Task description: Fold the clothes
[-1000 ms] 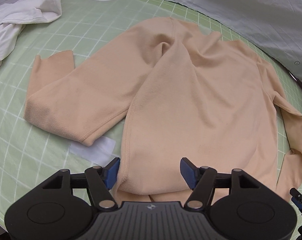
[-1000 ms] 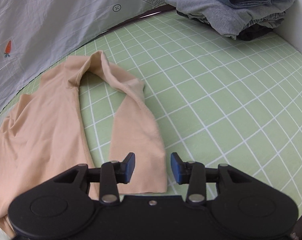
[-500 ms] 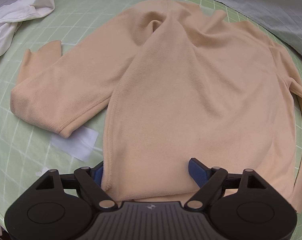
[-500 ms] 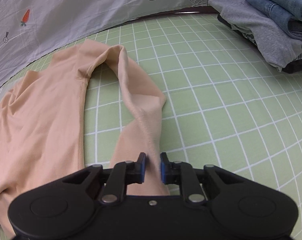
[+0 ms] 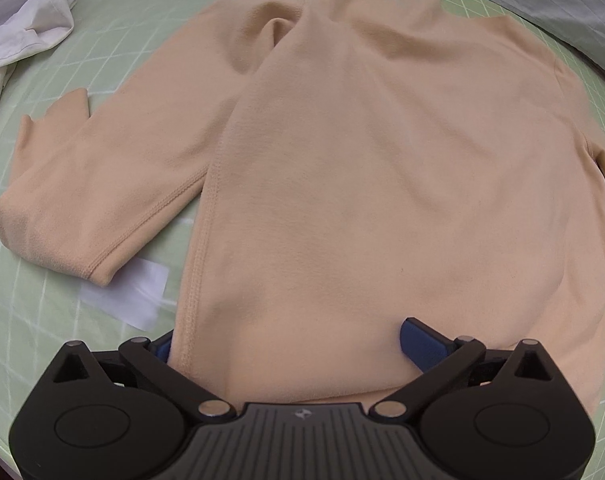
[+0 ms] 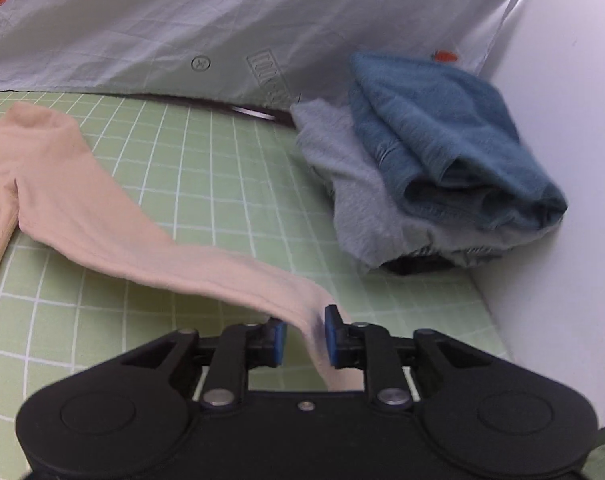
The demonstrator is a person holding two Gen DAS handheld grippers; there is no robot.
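A peach long-sleeved top (image 5: 382,168) lies spread on the green grid mat (image 5: 30,312), its left sleeve (image 5: 102,184) folded back beside the body. My left gripper (image 5: 290,340) is open, its blue pads wide apart over the top's hem. In the right wrist view the top's other sleeve (image 6: 142,240) stretches from the body towards me. My right gripper (image 6: 304,340) is shut on that sleeve near its cuff and holds it off the mat.
A white garment (image 5: 26,44) lies crumpled at the mat's far left. A white paper slip (image 5: 130,296) lies beside the hem. A stack of folded blue and grey clothes (image 6: 434,168) sits at the right by a white wall. A grey printed sheet (image 6: 182,20) hangs behind.
My right gripper closed on the sleeve cuff, lifted it and swung right towards the folded stack. My left gripper moved forward over the hem and its jaws spread wider.
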